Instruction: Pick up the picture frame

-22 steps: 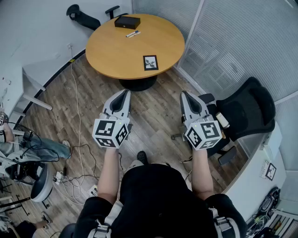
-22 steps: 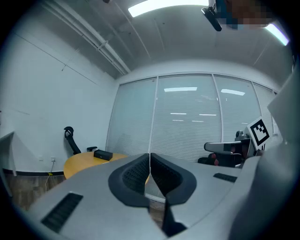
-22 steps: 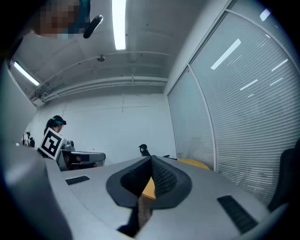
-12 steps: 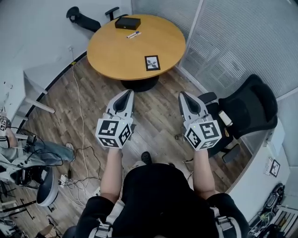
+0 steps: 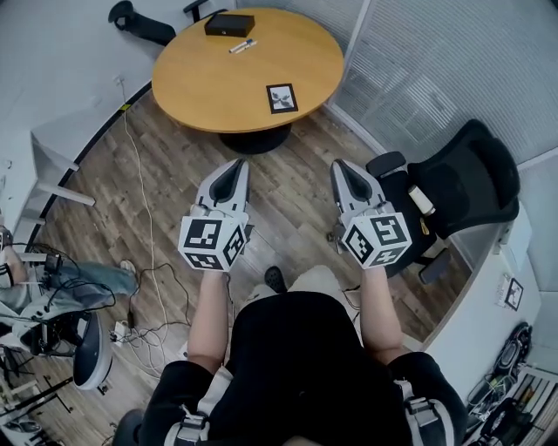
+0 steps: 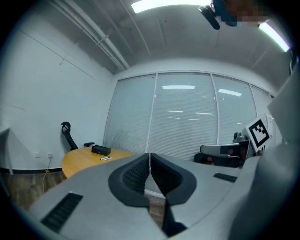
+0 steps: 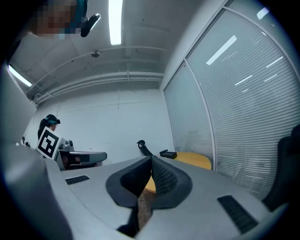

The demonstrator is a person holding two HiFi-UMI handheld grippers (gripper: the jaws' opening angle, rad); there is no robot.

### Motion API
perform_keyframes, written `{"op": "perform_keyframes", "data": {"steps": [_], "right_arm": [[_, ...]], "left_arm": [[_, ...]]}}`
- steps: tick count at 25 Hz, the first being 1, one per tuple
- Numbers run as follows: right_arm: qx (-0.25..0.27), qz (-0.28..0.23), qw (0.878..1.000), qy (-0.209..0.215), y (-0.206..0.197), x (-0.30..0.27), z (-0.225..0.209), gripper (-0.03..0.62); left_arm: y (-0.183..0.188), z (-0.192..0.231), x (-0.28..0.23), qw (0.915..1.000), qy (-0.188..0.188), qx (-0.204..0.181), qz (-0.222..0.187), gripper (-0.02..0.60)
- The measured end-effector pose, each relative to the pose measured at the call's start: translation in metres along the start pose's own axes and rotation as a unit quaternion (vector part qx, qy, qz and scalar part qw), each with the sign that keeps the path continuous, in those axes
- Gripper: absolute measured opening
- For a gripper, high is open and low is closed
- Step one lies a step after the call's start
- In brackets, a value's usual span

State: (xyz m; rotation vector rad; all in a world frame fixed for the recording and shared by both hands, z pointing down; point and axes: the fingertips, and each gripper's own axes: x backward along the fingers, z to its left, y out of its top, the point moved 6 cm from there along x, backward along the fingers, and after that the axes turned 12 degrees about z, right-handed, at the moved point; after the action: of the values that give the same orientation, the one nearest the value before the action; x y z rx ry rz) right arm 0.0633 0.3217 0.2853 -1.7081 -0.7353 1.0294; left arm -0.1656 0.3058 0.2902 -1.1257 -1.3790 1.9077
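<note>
A small black picture frame [image 5: 281, 97] lies flat near the near right edge of the round wooden table [image 5: 209, 87]. My left gripper [image 5: 238, 165] and right gripper [image 5: 336, 165] hang side by side over the wood floor, well short of the table. Both point towards it, shut and with nothing in them. In the left gripper view the closed left gripper [image 6: 149, 156] faces the table [image 6: 84, 157] at the left. The right gripper [image 7: 151, 161] sees the table [image 7: 194, 160] just past its tips.
A black box [image 5: 229, 24] and a marker pen [image 5: 241, 45] lie at the table's far side. A black office chair [image 5: 453, 196] stands close at my right, glass walls with blinds behind it. Cables [image 5: 148, 270] trail over the floor at left. A seated person [image 5: 52, 287] is at far left.
The view has shifted closer to the table, and both grippers have come forward with it, staying side by side and shut.
</note>
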Motion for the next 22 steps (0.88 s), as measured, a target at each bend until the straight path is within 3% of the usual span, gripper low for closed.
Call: {"op": "perform_keyframes", "data": {"steps": [10,17,18,22], "right_arm": [[-0.003,0.031,1.0,-0.005,-0.01,-0.042,-0.014,0.017],[-0.012,0.014,1.0,0.01,0.015,-0.096,-0.058,0.022],[-0.012,0.015,1.0,0.015,0.021,-0.105,-0.065,0.055],[-0.007,0.011,1.0,0.027,0.049,-0.135,-0.097,0.057]], "left_arm": [[-0.014,0.017,-0.048,0.9996,-0.007,0.012,0.023,0.031],[0.016,0.036,-0.101,0.9999,0.004,-0.005,0.015,0.032],[0.022,0.039,-0.11,0.9999,0.007,-0.003,0.014,0.036],[0.046,0.046,-0.15,0.9997,0.016,-0.005,0.015,0.096]]}}
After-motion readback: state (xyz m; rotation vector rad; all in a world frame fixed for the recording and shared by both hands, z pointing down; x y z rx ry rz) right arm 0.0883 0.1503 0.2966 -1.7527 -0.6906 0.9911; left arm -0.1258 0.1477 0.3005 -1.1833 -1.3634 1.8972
